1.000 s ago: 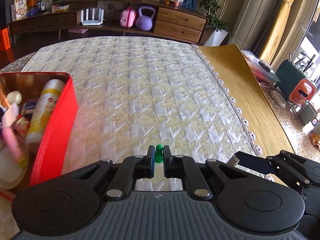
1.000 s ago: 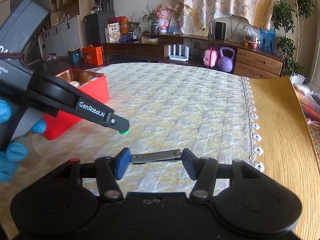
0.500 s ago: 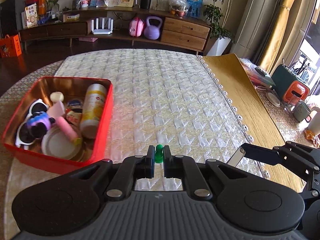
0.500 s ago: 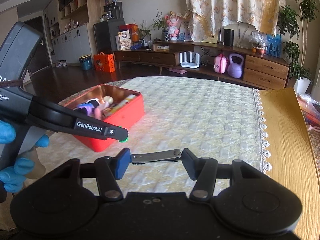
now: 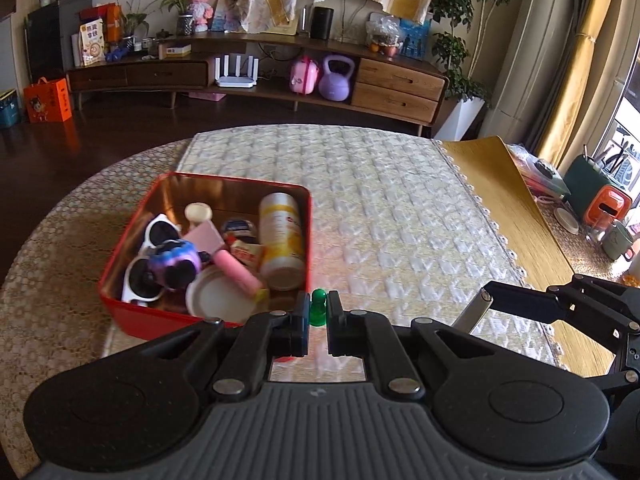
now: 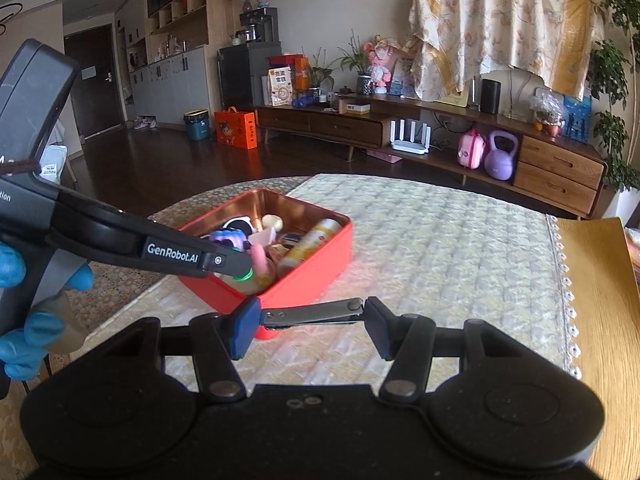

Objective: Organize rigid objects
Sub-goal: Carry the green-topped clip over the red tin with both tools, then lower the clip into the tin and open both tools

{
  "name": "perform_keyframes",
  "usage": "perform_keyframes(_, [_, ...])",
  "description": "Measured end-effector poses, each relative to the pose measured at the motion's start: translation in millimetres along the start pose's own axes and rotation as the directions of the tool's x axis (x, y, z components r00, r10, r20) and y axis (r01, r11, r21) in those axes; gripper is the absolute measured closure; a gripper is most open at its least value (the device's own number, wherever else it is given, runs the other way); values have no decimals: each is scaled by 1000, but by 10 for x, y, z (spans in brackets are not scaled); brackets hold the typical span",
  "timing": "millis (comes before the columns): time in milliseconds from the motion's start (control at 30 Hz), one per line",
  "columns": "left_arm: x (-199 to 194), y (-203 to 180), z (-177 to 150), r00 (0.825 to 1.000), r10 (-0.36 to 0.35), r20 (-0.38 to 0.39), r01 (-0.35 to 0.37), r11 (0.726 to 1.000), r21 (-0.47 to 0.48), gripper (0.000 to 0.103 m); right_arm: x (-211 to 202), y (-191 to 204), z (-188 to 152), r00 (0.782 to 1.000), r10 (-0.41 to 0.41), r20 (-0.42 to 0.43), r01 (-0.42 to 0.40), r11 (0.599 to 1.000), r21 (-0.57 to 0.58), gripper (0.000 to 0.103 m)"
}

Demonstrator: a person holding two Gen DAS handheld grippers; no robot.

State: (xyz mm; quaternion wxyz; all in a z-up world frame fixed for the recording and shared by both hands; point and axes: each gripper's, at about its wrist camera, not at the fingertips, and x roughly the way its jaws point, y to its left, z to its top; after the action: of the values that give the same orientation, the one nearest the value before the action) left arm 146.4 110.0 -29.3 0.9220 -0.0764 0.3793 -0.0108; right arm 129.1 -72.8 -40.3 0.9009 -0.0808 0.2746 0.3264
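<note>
Left gripper (image 5: pixel 318 322) pinches the small green plastic pawn-shaped peg (image 5: pixel 318 306) — light, slick. Right gripper (image 6: pixel 310 320), half-spread, clamps flat steel nail clippers (image 6: pixel 316 315) endwise — stiff. Both near the red tin box (image 5: pixel 120 308) front rim.

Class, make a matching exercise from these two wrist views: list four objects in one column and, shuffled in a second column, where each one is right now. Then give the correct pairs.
Column 1
1. small green pawn-shaped piece
2. flat grey metal nail clipper
3. yellow-and-white cylindrical bottle
4. purple kettlebell

Column 2
A. lying in the red metal tin
B. on the wooden sideboard's lower shelf
C. clamped in the left hand-held gripper
D. clamped in the right hand-held gripper

Pairs: 1-C, 2-D, 3-A, 4-B
</note>
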Motion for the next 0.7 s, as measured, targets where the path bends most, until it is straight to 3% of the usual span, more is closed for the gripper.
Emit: perform_keyframes(700, [268,1030,94,997,72,-20,-73,995,-68,95,853,399,410,1000,-5,-27,3,997,-78,47])
